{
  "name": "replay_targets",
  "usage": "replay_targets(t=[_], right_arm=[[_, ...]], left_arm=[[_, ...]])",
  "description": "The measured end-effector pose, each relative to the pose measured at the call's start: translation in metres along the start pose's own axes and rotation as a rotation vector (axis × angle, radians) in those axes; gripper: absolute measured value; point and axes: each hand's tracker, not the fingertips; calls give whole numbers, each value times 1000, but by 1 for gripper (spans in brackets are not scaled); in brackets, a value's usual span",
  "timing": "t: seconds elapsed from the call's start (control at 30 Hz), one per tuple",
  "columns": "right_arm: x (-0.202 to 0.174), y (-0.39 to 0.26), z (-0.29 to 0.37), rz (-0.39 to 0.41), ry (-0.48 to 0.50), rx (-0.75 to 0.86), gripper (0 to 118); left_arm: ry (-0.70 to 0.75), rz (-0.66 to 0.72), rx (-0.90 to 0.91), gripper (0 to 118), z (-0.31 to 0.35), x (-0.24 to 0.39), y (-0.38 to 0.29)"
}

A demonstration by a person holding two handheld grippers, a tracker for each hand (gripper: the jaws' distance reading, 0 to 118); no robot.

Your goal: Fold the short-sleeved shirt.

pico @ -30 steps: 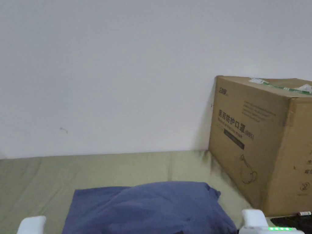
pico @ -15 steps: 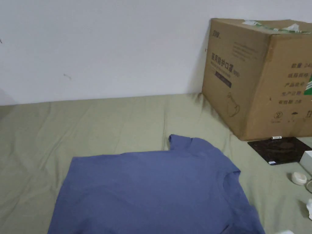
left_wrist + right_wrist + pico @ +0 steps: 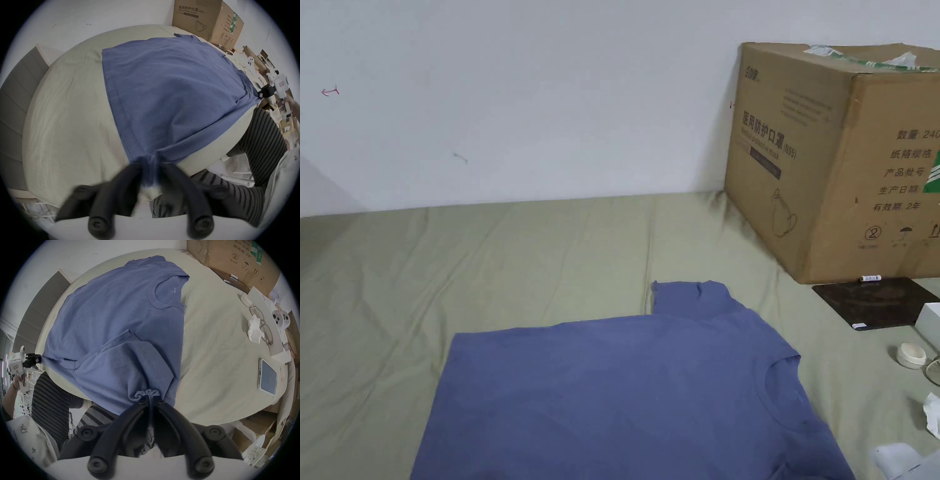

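One blue short-sleeved shirt (image 3: 625,394) lies spread on a bed w/ a pale green sheet (image 3: 506,262), hem twd the left, round neckline twd the right. Fabric is soft matte knit, lightly rippled; hem and sleeve edges show stitched seams, ribbed band at the collar. Far sleeve sticks out flat twd the wall; near sleeve is bunched up in folds.

Left gripper (image 3: 150,164): black jaws pressed together, pinching the near hem corner; cloth gathers into a tight pucker btwn them. Shirt stretches away from there across the bed.

Right gripper (image 3: 150,400): black jaws pinching a wad of fabric at the near sleeve/shoulder, cloth ruffled just above the tips. The near edge of the shirt runs taut btwn both grips, at the bed's front edge.

Right of the shirt: big cardboard box (image 3: 837,156) against the wall, dark flat pad (image 3: 875,303) in front of it, then glasses (image 3: 261,324), crumpled tissue (image 3: 254,331), phone (image 3: 267,378) on the sheet, well apart from the shirt.
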Motion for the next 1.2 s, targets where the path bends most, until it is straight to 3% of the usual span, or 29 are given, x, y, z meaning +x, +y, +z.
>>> replay_targets(t=[0.03,0.07,0.1,0.13,0.23,0.33,0.43,0.5,0.53,0.6,0.63,0.67,0.73,0.83,0.9,0.97,1.13,1.17,1.2], right_arm=[[1,0,0,-24,12,-5,27],[1,-1,0,-63,14,-12,77],[1,-2,-1,-107,-6,-20,106],[0,-3,3,-105,3,7,113],[-14,1,25,-141,14,84,113],[-43,11,59,-112,53,278,113],[-87,21,98,-60,88,541,113],[-113,25,117,-33,116,741,111],[-123,24,124,-26,124,838,108],[-142,18,137,-15,162,1048,84],[-154,15,143,-15,154,1118,54],[-163,13,146,-21,116,1184,1],[-175,15,150,-43,0,1221,0],[-171,23,150,-91,97,1207,0],[-169,26,150,-113,67,1170,0],[-165,24,150,-108,90,1148,0],[-155,15,142,-116,116,1042,0],[-155,12,140,-119,117,1016,0],[-152,10,137,-124,117,993,0]], left_arm=[[-5,34,-8,64,0,-3,1],[-18,83,-37,110,-1,-8,1],[-62,116,-27,118,3,-11,-1],[-88,131,6,115,10,-13,-1],[-112,225,69,114,31,-16,11],[-165,305,239,114,64,-9,32],[-102,380,485,112,99,10,53],[-53,424,676,99,125,34,62],[-27,432,742,86,133,43,63],[9,425,869,36,144,56,66],[28,415,904,13,148,63,67],[71,398,933,2,151,71,68],[164,360,977,2,154,83,68],[112,357,992,0,160,86,69],[130,364,956,0,161,78,74],[107,397,797,0,160,60,83],[-41,592,203,1,110,-7,77],[-47,614,137,4,97,-17,66],[-39,612,121,21,87,-22,56]])
